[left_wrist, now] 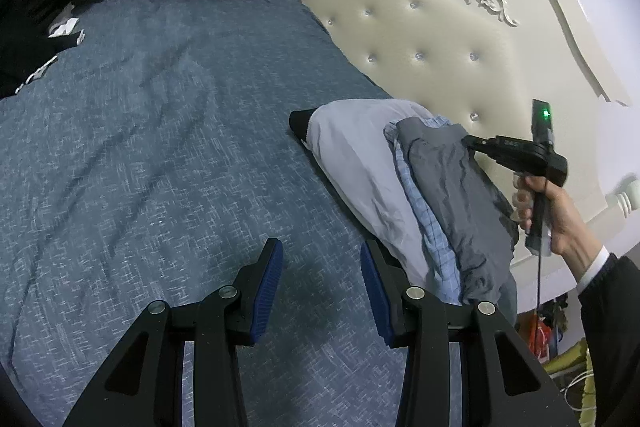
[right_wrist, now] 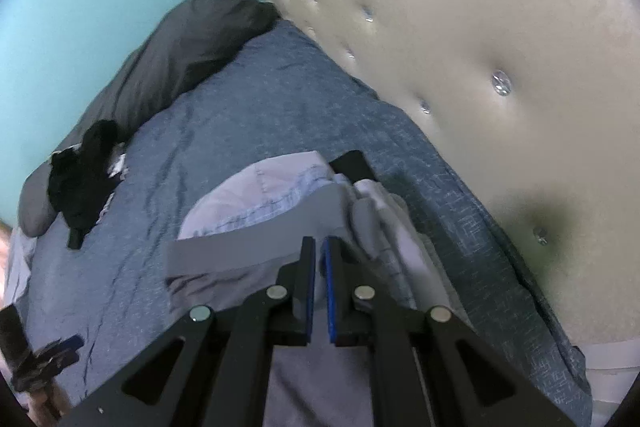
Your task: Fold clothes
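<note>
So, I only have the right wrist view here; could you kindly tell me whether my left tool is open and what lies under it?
Observer: The left tool is open with nothing between its pads, over bare bedspread beside the folded stack.
Operator: Thank you, and where does the other one meet that stack?
Observer: The right tool is shut, and its tip appears to touch the top grey garment at the headboard end.

Beside the cream tufted headboard (left_wrist: 420, 39), a grey garment (left_wrist: 452, 187) topped blue checked cloth (left_wrist: 424, 227) and pale lilac fabric (left_wrist: 352, 151) on the mottled blue bedspread (left_wrist: 160, 131).
</note>
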A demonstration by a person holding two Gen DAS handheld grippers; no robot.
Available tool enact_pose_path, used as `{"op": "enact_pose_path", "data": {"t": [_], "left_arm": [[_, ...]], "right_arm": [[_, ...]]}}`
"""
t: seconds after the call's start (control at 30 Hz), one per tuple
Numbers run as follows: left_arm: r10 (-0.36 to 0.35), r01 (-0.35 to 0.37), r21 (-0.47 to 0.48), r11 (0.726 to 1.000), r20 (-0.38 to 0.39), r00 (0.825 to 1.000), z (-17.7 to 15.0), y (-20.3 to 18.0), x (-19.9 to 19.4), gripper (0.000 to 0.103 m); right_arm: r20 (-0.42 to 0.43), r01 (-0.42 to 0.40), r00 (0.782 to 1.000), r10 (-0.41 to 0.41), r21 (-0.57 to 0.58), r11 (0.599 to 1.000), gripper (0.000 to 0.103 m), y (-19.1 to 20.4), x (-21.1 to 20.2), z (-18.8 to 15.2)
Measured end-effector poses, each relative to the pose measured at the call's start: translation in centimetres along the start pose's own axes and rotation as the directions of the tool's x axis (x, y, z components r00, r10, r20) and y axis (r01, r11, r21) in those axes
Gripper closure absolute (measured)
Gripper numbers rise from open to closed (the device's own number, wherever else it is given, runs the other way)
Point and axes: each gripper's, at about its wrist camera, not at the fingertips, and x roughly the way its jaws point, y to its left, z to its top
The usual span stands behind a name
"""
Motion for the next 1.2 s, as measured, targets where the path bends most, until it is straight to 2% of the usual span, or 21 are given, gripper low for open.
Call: {"op": "enact_pose_path", "data": {"t": [0.1, 0.2, 0.37, 0.57, 0.77, 0.87, 0.93, 1.03, 1.2], "left_arm": [[0.002, -0.002, 0.006, 1.000, 0.004, 1.000, 0.0, 0.2, -0.3, 0.059], [0.002, -0.002, 0.009, 1.000, 0.008, 1.000, 0.0, 0.4, -0.6, 0.059], [-0.011, 0.011, -0.002, 1.000, 0.011, 1.000, -0.2, 0.7, -0.5, 0.059], [-0.025, 0.025, 0.008, 1.000, 0.002, 1.000, -0.5, 0.2, -0.6, 0.059], [-0.036, 0.036, 0.000, 0.999, 0.002, 0.999, -0.9, -0.3, -0.5, 0.059], [-0.044, 0.044, -0.001, 0.999, 0.001, 0.999, -1.2, -0.6, -0.7, 0.059], [-0.045, 0.045, 0.007, 0.999, 0.001, 0.999, -1.3, -0.8, -1.0, 0.059], [-0.043, 0.043, 0.012, 0.999, 0.003, 0.999, -1.2, -0.9, -1.3, 0.059], [-0.043, 0.043, 0.005, 0.999, 0.007, 0.999, -1.3, -0.6, -1.7, 0.059]], "right_arm": [[-0.013, 0.078, 0.997, -0.077, 0.053, 0.996, 0.099, -1.3, 0.6, 0.6], [0.025, 0.061, 0.998, -0.063, 0.084, 0.995, 0.099, -1.9, -0.1, 1.1], [0.057, -0.023, 0.998, 0.021, 0.040, 0.999, 0.099, -1.2, -1.7, 0.5], [-0.001, -0.145, 0.989, 0.146, -0.083, 0.986, 0.099, 2.2, -2.4, -2.3], [-0.073, -0.131, 0.990, 0.124, -0.097, 0.987, 0.099, 3.0, -2.0, -5.9], [-0.103, -0.058, 0.994, 0.047, -0.112, 0.992, 0.099, 2.5, -1.3, -7.2], [-0.118, -0.048, 0.992, 0.038, -0.085, 0.995, 0.099, 1.7, -1.0, -7.9], [-0.098, -0.051, 0.994, 0.045, -0.064, 0.997, 0.099, 1.3, -1.5, -8.3], [-0.019, -0.063, 0.998, 0.062, -0.071, 0.995, 0.099, 2.3, -3.4, -7.6]]}}
